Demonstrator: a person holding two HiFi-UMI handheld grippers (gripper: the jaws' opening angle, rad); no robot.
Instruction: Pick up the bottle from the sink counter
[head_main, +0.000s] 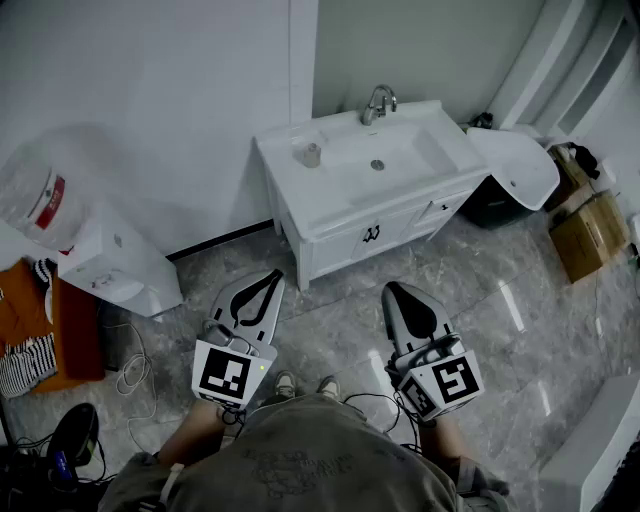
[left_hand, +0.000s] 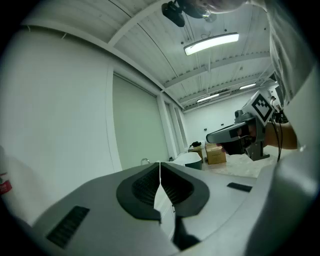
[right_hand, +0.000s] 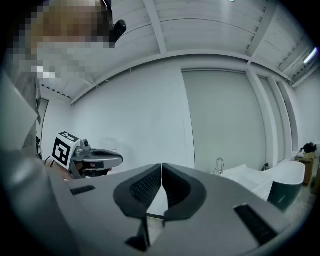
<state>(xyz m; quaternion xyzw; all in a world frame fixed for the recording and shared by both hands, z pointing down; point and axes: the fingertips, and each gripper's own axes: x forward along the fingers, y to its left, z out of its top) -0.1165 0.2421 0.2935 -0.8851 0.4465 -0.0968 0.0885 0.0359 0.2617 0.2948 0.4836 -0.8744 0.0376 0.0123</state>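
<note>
The bottle (head_main: 312, 154) is a small grey cylinder standing upright on the white sink counter (head_main: 300, 190), left of the basin (head_main: 385, 155) and the faucet (head_main: 378, 102). Both grippers hang low over the floor, well short of the vanity. My left gripper (head_main: 270, 277) is shut and holds nothing; its ribbed pads meet in the left gripper view (left_hand: 160, 167). My right gripper (head_main: 393, 291) is likewise shut and empty (right_hand: 162, 167). The faucet (right_hand: 218, 165) shows far off in the right gripper view. The bottle is not visible in either gripper view.
A water dispenser (head_main: 115, 262) with a large jug (head_main: 35, 190) stands at the left wall. A white tub-shaped piece (head_main: 518, 165) leans by the vanity's right end, with cardboard boxes (head_main: 588, 232) beyond. Cables (head_main: 130, 370) lie on the tiled floor at the left.
</note>
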